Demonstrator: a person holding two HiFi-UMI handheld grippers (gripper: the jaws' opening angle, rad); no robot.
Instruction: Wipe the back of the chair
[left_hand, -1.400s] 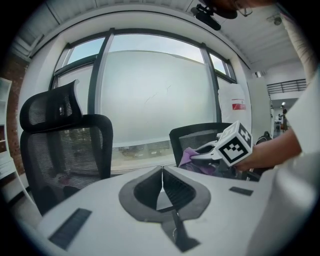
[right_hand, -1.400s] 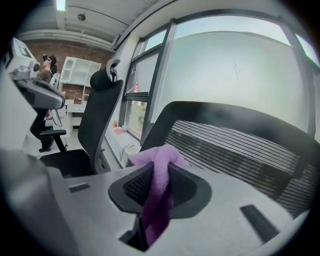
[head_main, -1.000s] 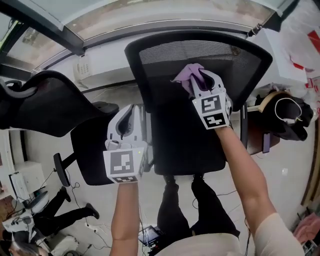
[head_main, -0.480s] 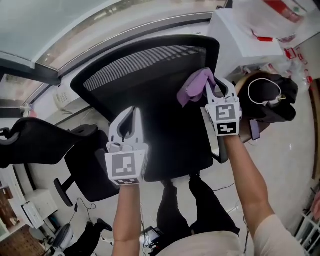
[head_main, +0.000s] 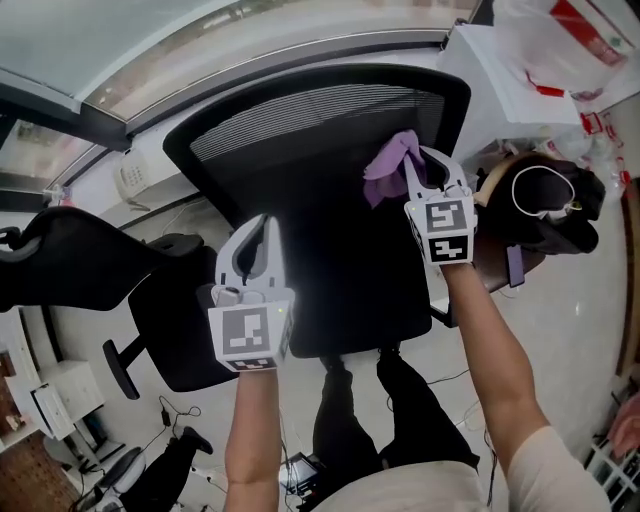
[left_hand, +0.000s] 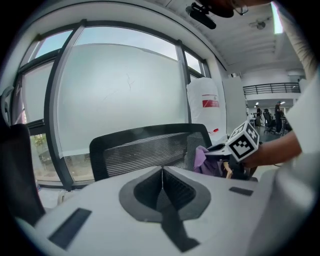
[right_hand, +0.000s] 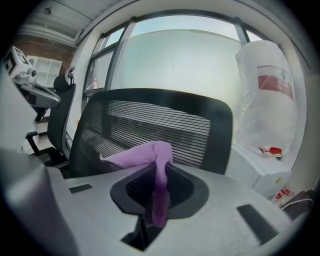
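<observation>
Head view | cloth (head_main: 390, 165) is pinched by right gripper (head_main: 418, 168) at chair back's (head_main: 300, 120) upper right | left gripper (head_main: 262, 230) is pressed together, empty | cloth is judged soft, light, best held by a fold

The chair (head_main: 300, 200) stands upright, its black mesh back ribbed across the top. A purple cloth (head_main: 388, 168), crumpled and folded over, is pinched in the right gripper (head_main: 420, 165) at the back's upper right part.
</observation>
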